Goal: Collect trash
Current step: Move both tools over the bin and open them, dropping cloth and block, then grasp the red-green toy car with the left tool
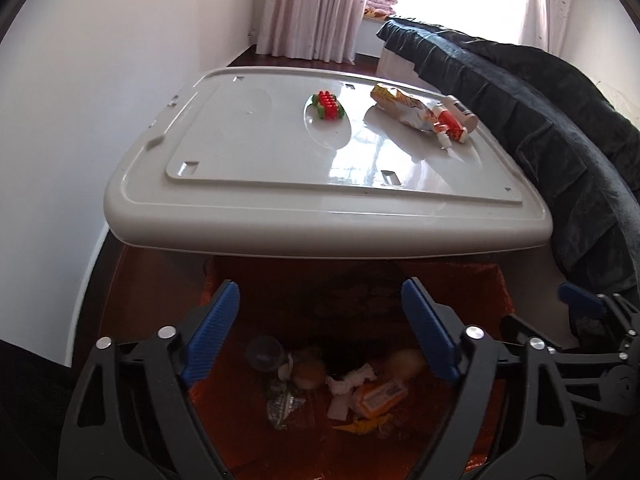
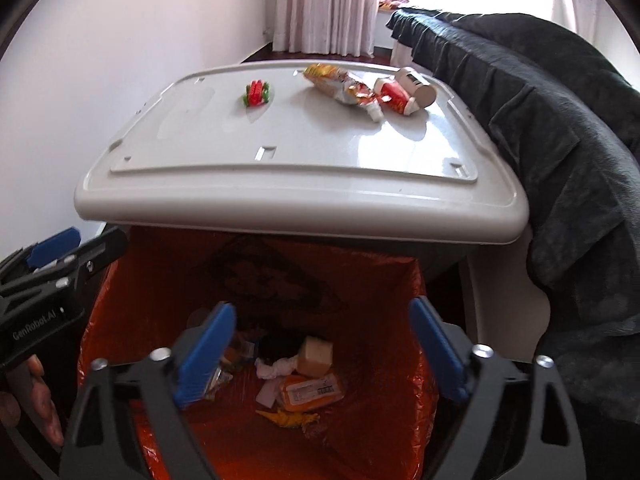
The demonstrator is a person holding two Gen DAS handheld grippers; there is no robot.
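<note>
Both grippers hang over the orange-lined trash bin (image 2: 132,280), pointing steeply down into it, and both stand released: the left gripper (image 1: 320,336) has its blue ribbed pads spread wide with nothing between them, and the right gripper (image 2: 324,352) the same. Down in the bag lies crumpled tissue (image 2: 276,368), an orange labelled packet (image 2: 312,394) and a pale block (image 2: 316,354). What is left to collect sits up on the glossy grey plastic lid (image 2: 280,184), well beyond both sets of fingers, towards its far right corner: a crinkled foil snack bag (image 2: 340,86), long axis running slantwise from far left to near right, touching a red-and-white carton (image 2: 396,98) and a pale cylinder (image 2: 416,86) beside it. A small red-and-green toy (image 2: 258,94) sits apart nearer the far middle. That cluster lies closer to the right gripper's side, I'd say, so the right hand looks the likelier one to reach forward. Foil will crush easily; the cylinder may roll.
</note>
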